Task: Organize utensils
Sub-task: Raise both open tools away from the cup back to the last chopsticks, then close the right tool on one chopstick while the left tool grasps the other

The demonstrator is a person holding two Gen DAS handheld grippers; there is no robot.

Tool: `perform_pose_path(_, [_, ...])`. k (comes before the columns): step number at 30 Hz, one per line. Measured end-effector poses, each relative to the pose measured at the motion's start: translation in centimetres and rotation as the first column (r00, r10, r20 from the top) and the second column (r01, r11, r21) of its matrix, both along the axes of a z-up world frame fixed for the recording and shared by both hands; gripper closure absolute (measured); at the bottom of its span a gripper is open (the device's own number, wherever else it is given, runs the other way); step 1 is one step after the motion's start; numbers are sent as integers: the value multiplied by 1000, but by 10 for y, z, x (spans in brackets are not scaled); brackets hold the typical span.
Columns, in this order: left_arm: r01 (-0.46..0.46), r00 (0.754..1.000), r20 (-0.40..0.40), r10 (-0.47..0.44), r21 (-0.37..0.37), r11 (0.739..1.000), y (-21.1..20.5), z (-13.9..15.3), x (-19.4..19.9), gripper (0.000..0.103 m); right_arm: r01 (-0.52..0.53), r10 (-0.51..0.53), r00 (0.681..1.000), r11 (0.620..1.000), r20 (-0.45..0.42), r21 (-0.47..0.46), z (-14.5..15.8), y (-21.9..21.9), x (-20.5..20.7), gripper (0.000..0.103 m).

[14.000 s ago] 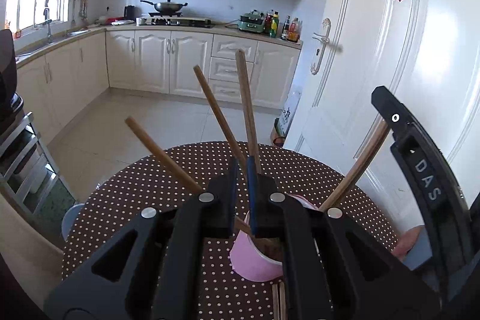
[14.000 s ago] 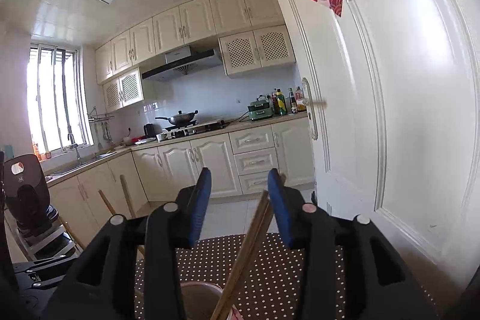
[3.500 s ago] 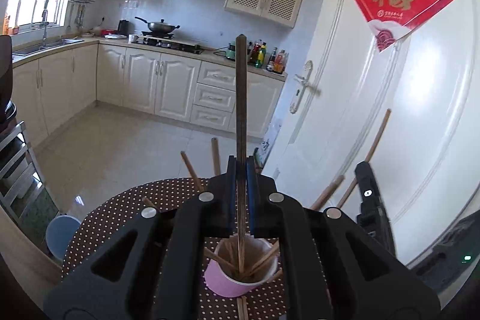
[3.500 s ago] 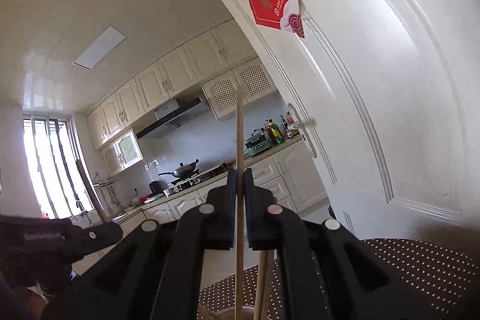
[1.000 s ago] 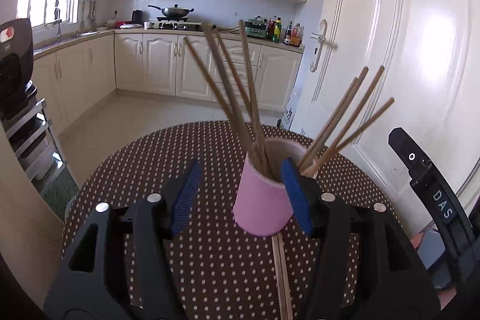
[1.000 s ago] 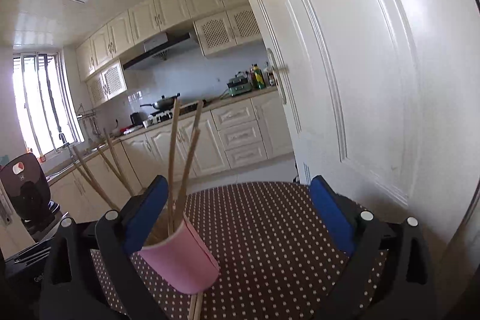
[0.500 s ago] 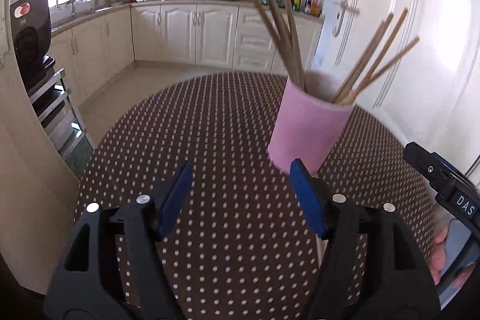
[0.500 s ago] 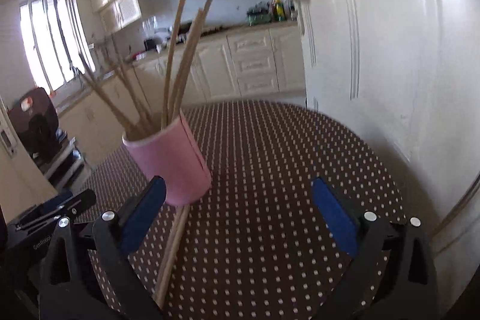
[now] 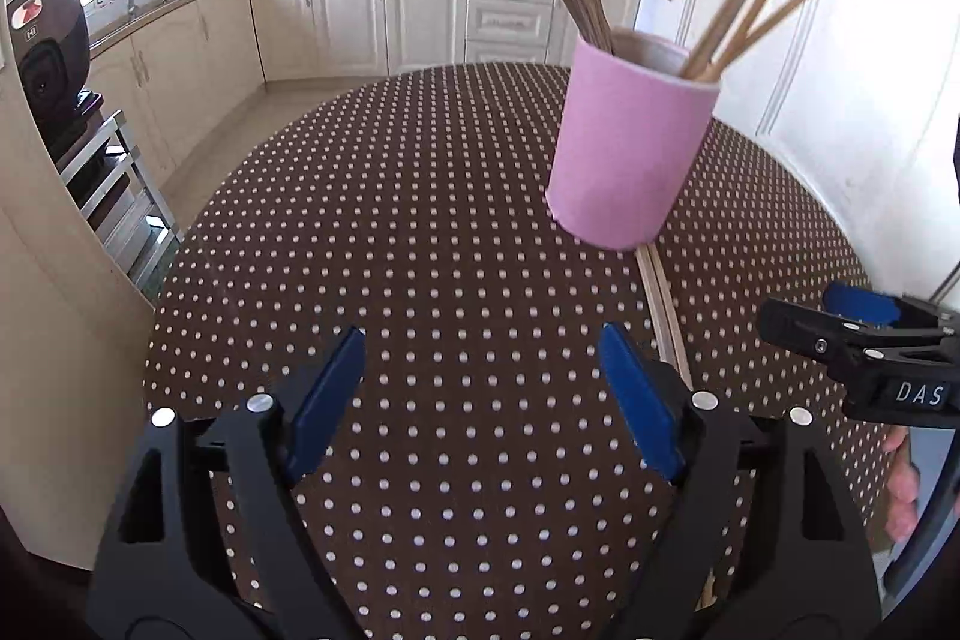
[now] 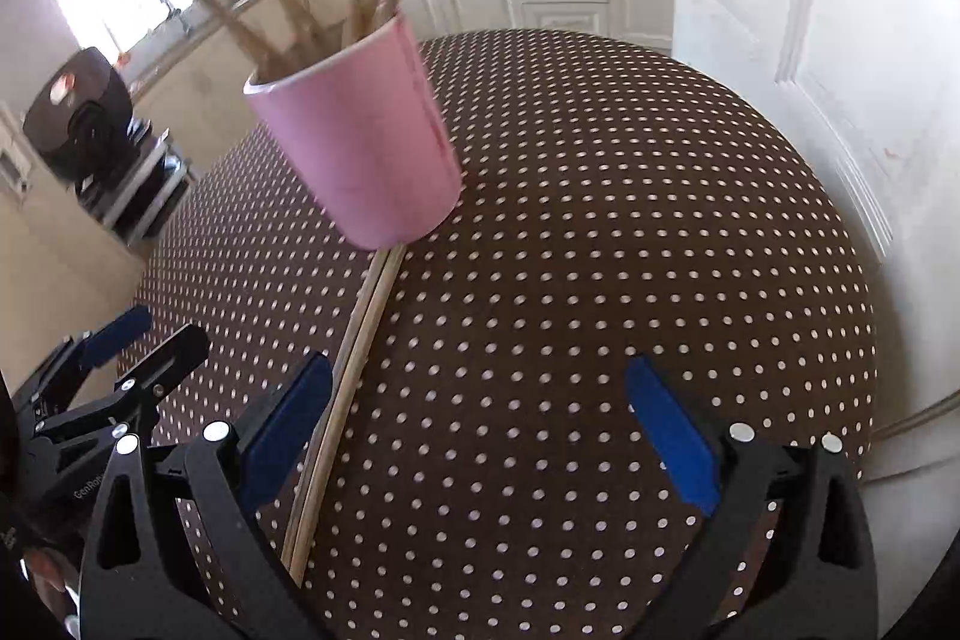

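Kitchen cabinets (image 9: pixel 360 16) behind dotted brown table (image 9: pixel 420 220) — both grippers' jaws apart, empty.

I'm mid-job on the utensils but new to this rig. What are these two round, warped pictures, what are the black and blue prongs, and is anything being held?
No robot arm here: a person holds a two-finger claw in each hand, with a wide-angle camera on each looking along its fingers. One picture looks past the left claw, the other past the right claw. Both claws are open and empty; the left one's jaws have just been opening. On the dotted tablecloth stands a pink cup full of chopsticks. Two loose chopsticks lie side by side on the cloth, running from the cup's foot toward the cameras.
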State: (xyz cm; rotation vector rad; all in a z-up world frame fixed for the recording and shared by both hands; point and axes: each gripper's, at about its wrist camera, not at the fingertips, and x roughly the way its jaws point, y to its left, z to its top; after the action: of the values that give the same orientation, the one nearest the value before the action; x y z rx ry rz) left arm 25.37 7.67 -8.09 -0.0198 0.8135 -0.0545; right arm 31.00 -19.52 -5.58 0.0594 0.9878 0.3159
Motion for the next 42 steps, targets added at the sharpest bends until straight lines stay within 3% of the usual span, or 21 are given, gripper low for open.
perform_pose_path(3, [8, 1000, -18, -7, 5, 1000, -1, -1, -2, 24, -35, 34, 999, 999, -21, -36, 0, 12, 0, 8])
perform_pose_path(13, [-28, 990, -140, 27, -5, 1000, 7, -7, 2, 24, -115, 95, 972, 990, -216, -86, -19, 38, 27, 8])
perform_pose_path(19, [-37, 983, -179, 38, 11, 999, 11, -12, 6, 24, -96, 59, 974, 982, -220, -160, -23, 50, 39, 18])
perform_pose_path(31, [-41, 975, -216, 46, 29, 999, 9, -20, 12, 24, -116, 75, 966, 981, -247, -157, -21, 68, 34, 42])
perform_pose_path(35, [-39, 973, -224, 46, 37, 999, 8, -21, 12, 24, -119, 81, 961, 984, -265, -129, -20, 72, 31, 45])
perform_pose_path(42, [-42, 971, -235, 50, 42, 998, 6, -23, 13, 24, -114, 68, 970, 976, -235, -186, -22, 86, 26, 46])
